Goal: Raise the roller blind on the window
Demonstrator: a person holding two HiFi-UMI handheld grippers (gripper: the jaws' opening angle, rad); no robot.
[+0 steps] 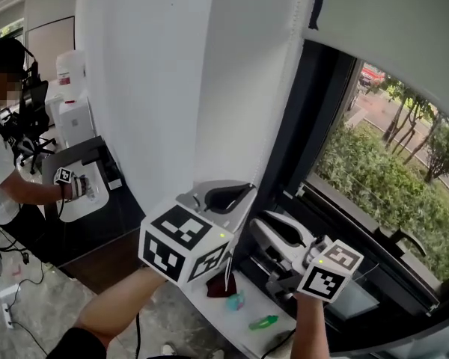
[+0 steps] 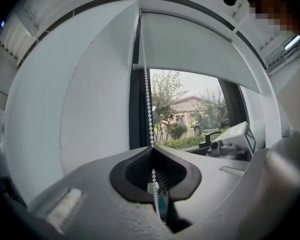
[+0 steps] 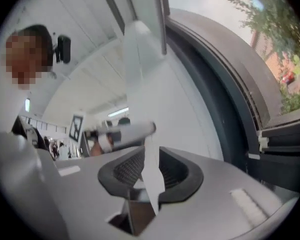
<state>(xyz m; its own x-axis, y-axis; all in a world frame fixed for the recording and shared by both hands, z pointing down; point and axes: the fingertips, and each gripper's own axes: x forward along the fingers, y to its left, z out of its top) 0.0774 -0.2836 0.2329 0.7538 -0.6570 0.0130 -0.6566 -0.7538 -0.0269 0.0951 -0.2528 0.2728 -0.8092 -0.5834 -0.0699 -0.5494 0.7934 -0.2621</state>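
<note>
The white roller blind (image 1: 389, 28) hangs partly raised, so the lower window (image 1: 389, 170) shows trees outside. In the left gripper view the blind (image 2: 190, 49) covers the upper pane, and its white bead chain (image 2: 148, 99) drops straight down its left edge. My left gripper (image 2: 152, 150) is shut on that chain, which comes out below the pads. In the head view the left gripper (image 1: 228, 194) points up beside the window frame. My right gripper (image 1: 278, 232) sits lower right of it. Its jaws (image 3: 147, 156) stand apart, and a blurred white strand (image 3: 151, 176) passes loosely between them.
A broad white pillar (image 1: 157, 88) stands left of the window. The sill (image 1: 247, 327) below my hands holds a red object (image 1: 223, 286) and a green bottle (image 1: 263, 322). A dark window handle (image 1: 404, 239) sits at the right. A person (image 1: 0, 163) works at a desk far left.
</note>
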